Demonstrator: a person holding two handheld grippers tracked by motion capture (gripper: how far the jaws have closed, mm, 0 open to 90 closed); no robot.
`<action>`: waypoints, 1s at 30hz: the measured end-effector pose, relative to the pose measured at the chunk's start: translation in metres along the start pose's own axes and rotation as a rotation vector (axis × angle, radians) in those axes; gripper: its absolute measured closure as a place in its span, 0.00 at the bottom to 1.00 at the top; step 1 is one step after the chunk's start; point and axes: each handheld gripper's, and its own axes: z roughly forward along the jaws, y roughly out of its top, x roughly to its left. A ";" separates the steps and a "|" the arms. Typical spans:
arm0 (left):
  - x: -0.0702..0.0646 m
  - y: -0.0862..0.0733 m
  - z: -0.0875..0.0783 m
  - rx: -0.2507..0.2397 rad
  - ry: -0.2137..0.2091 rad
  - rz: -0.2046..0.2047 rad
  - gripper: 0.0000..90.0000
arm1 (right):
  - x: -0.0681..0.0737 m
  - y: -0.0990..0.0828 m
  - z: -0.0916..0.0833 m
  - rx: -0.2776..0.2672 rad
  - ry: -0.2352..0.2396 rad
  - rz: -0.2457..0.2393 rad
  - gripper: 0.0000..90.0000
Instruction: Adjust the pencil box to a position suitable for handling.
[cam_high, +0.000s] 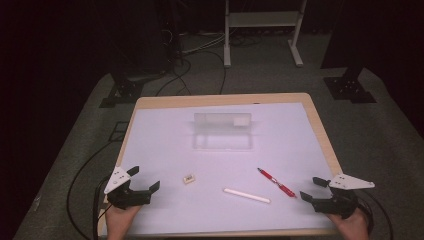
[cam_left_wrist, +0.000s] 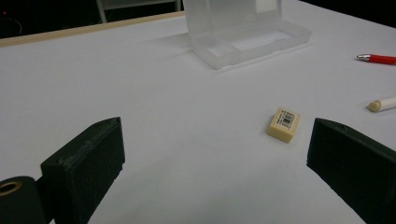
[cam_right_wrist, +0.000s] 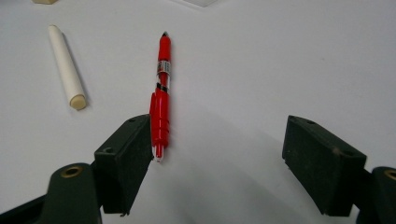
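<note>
**Inspector:** Nearest the high camera, both hands sit at the table's front edge. Left gripper (cam_high: 144, 178) first: jaw condition?

**Assistant:** Jaws spread wide, nothing between them, hovering over the white table cover (cam_left_wrist: 140, 93). A small cream eraser (cam_left_wrist: 283, 124) with a barcode label lies ahead of the jaws, just inside the right-hand jaw's line and apart from it.

**Inspector:** Further ahead of those jaws?

**Assistant:** A clear plastic case (cam_left_wrist: 247, 32), lid standing open, sits well beyond the eraser. Off past the right-hand jaw, the end of a white stick (cam_left_wrist: 383, 103) and a red pen (cam_left_wrist: 379, 59) are visible.

**Inspector:** Right gripper (cam_high: 312, 189)?

**Assistant:** Jaws likewise parted wide and empty. The red pen (cam_right_wrist: 161, 98) lies lengthwise ahead of them, its near end just beside the left-hand jaw's inner face; contact cannot be confirmed. The white stick (cam_right_wrist: 67, 66) lies beyond that jaw's outer side, apart from the pen.

**Inspector:** Table overall?

**Assistant:** Wooden-edged table (cam_high: 320, 125), with the items spread between the two grippers.
</note>
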 end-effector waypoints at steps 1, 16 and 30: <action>0.000 0.000 0.000 0.003 0.000 0.002 0.04 | 0.000 0.001 -0.001 -0.005 0.002 -0.003 0.26; 0.001 -0.003 -0.002 0.023 -0.002 0.017 0.04 | 0.012 0.054 -0.004 -0.058 0.080 -0.110 0.26; 0.002 -0.006 -0.006 0.023 0.004 0.014 0.04 | 0.015 0.115 0.021 0.012 0.159 -0.212 0.24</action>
